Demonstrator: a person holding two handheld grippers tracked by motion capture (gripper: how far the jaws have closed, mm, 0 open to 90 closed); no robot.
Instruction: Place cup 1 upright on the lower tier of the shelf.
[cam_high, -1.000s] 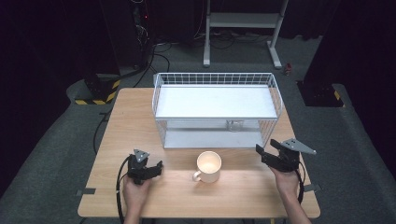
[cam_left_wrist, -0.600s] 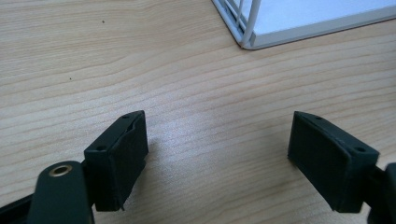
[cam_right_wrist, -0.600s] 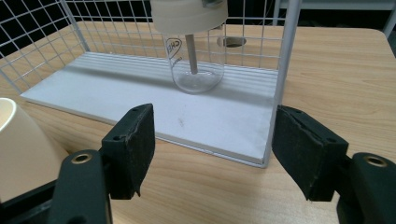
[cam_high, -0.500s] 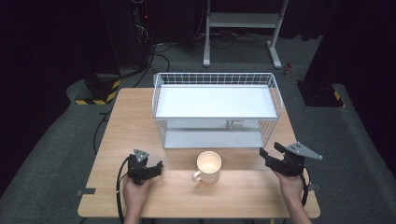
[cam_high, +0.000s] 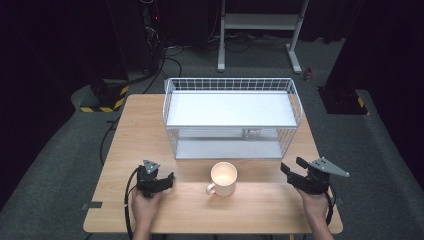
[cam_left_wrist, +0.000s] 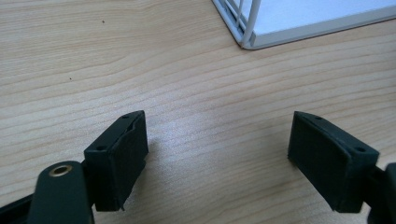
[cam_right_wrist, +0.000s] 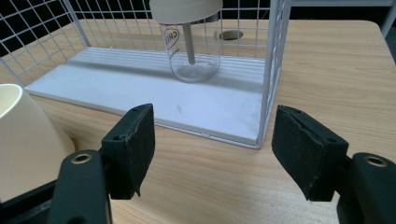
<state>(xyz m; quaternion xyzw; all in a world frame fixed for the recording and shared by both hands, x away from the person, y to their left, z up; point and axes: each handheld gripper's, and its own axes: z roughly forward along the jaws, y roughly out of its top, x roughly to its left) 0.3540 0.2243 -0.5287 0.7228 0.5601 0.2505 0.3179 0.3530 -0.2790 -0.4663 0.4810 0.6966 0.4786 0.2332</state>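
Mug (cam_high: 223, 178) stands just in front of the wire rack (cam_high: 233, 117), untouched between both claws. Left claw (cam_high: 167, 179) and right claw (cam_high: 289, 166) gape empty beside it; inside the rack waits a glass jar (cam_right_wrist: 190, 51). Nothing gripped yet.

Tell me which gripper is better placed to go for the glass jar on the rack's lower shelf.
Right, probably. The right gripper is open and looks into the rack at the glass jar, nothing between. The left gripper, also open, faces bare table by the rack's other corner.
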